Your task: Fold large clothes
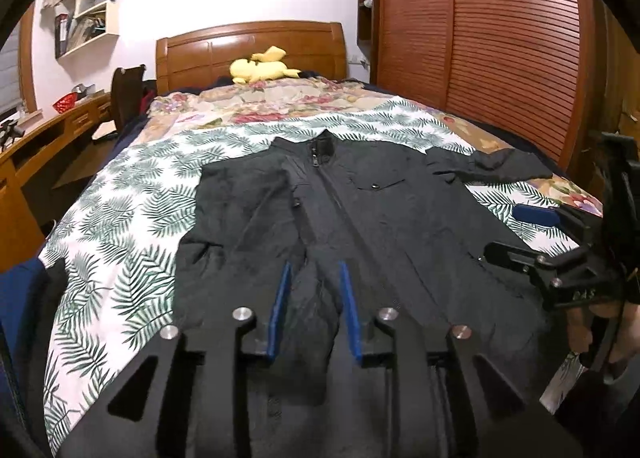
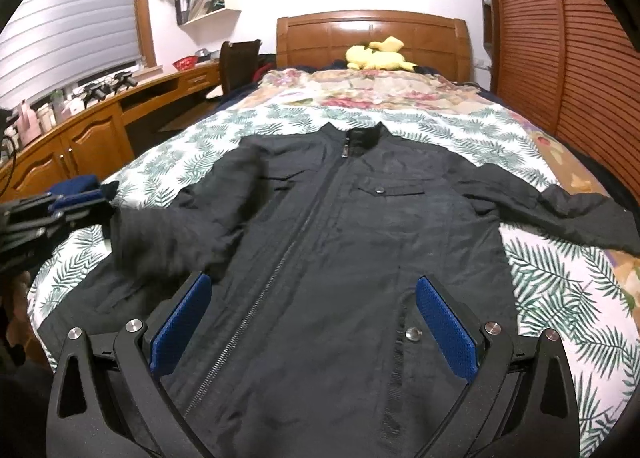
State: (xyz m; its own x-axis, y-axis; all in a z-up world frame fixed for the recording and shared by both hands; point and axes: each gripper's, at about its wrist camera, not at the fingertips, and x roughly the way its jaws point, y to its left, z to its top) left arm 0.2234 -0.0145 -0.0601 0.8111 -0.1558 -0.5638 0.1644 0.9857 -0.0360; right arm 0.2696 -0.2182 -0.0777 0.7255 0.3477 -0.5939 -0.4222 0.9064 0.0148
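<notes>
Left wrist view: the left gripper (image 1: 312,310) pinches a sleeve (image 1: 316,298) of the black jacket (image 1: 400,217), spread front-up on the bed (image 1: 120,258); best carried low across the chest. Right wrist view: the right gripper (image 2: 316,322) hovers spread over the near hem, ready to pin it flat.

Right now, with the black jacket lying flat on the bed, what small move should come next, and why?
Probably lay down the sleeve that the left gripper carries and let go. Its blue pads pinch a fold of the black jacket, and that sleeve already lies across the chest. The right gripper is open above the hem and holds nothing. The other sleeve is spread out on the leaf-print sheet.
</notes>
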